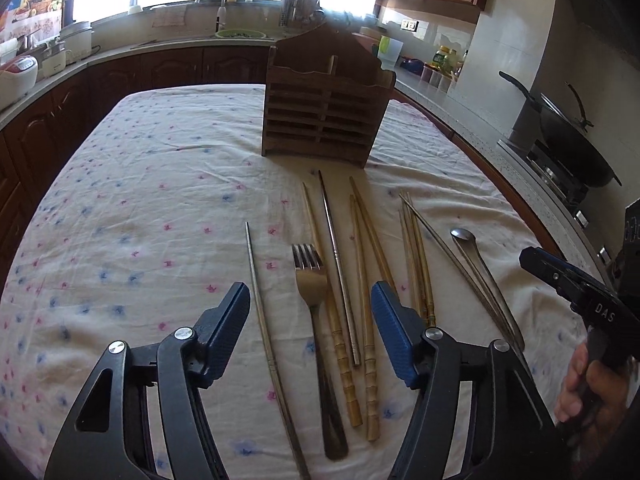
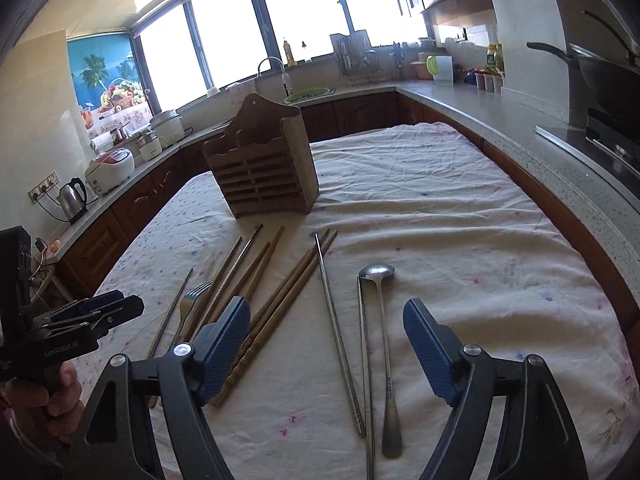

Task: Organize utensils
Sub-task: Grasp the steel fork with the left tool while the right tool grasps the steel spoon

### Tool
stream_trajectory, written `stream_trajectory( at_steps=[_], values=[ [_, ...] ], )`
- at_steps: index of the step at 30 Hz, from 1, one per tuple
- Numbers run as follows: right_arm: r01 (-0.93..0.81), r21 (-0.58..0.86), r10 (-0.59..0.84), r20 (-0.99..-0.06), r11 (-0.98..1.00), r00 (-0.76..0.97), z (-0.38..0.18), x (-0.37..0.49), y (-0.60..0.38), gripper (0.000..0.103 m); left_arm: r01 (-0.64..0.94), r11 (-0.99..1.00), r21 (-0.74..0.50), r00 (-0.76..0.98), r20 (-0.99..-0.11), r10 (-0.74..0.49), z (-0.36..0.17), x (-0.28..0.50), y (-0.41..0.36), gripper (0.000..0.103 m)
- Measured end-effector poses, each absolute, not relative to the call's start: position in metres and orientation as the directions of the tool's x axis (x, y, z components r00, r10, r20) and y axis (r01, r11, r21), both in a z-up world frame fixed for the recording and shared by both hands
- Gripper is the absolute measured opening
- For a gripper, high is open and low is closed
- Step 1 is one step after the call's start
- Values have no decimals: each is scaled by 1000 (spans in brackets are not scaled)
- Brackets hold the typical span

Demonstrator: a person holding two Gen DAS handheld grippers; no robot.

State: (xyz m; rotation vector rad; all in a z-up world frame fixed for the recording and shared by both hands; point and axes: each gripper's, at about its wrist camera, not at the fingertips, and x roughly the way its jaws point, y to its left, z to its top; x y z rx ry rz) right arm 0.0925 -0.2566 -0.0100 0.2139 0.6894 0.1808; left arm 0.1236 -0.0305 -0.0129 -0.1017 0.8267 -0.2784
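Note:
A wooden utensil holder (image 1: pixel 326 112) stands upright on the cloth-covered table; it also shows in the right wrist view (image 2: pixel 264 168). In front of it lie a fork (image 1: pixel 312 280), bamboo chopsticks (image 1: pixel 362 256), metal chopsticks (image 1: pixel 338 256) and a metal spoon (image 1: pixel 480 268). My left gripper (image 1: pixel 310 300) is open and empty, above the fork and chopsticks. My right gripper (image 2: pixel 326 316) is open and empty, above the metal chopsticks (image 2: pixel 336 328) and the spoon (image 2: pixel 384 340). The fork (image 2: pixel 190 304) and bamboo chopsticks (image 2: pixel 276 308) lie to its left.
The table carries a white flowered cloth (image 1: pixel 140 200). Kitchen counters surround it, with a wok (image 1: pixel 568 136) on a stove to the right, rice cookers (image 2: pixel 112 168) and a kettle (image 2: pixel 74 198) to the left, and a sink (image 2: pixel 308 94) behind.

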Motion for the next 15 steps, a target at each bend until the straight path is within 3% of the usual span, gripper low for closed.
stream_trajectory(
  at_steps=[15],
  values=[
    [-42, 291, 258, -761, 956, 595, -57, 159, -277, 30, 242, 944, -226, 480, -817, -319, -43, 174, -46, 30]
  ],
)
